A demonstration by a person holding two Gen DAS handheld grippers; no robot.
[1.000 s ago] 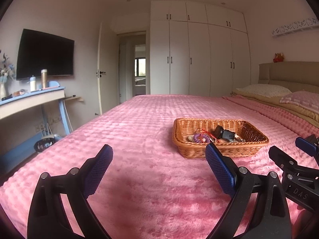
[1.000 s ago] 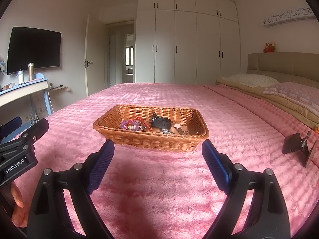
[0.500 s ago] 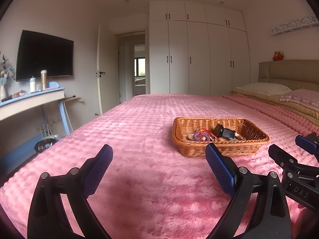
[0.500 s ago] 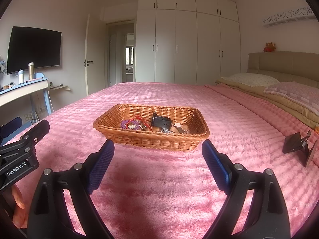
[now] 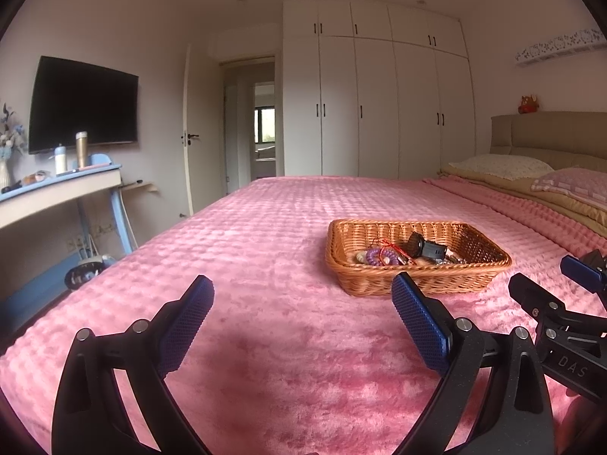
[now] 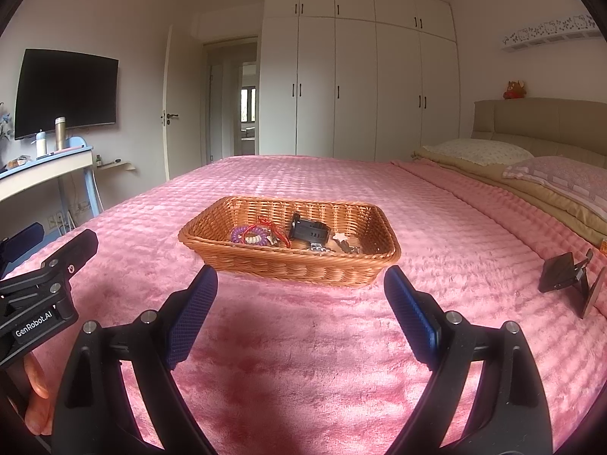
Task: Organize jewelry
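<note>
A woven wicker basket point(image 6: 265, 261) sits on the pink bed cover; it also shows in the left wrist view point(image 5: 379, 280). Inside it lie a purple coil band point(image 6: 242, 234), a red string bracelet point(image 6: 271, 227), a black watch point(image 6: 309, 232) and small silvery pieces point(image 6: 343, 244). My right gripper point(image 6: 299, 311) is open and empty, just in front of the basket. My left gripper point(image 5: 301, 318) is open and empty, in front of the basket and to its left. Each gripper sees the other at its frame edge.
The pink bed cover point(image 6: 303, 360) spreads all around. A black phone stand point(image 6: 565, 280) sits on the bed at the right. Pillows point(image 6: 557, 178) and headboard lie far right. A desk point(image 5: 57, 189) with bottles and a wall TV point(image 5: 81, 104) stand left.
Both views have shifted very slightly; the basket sits a touch higher in the right wrist view. The grippers stay open and nothing was touched.
</note>
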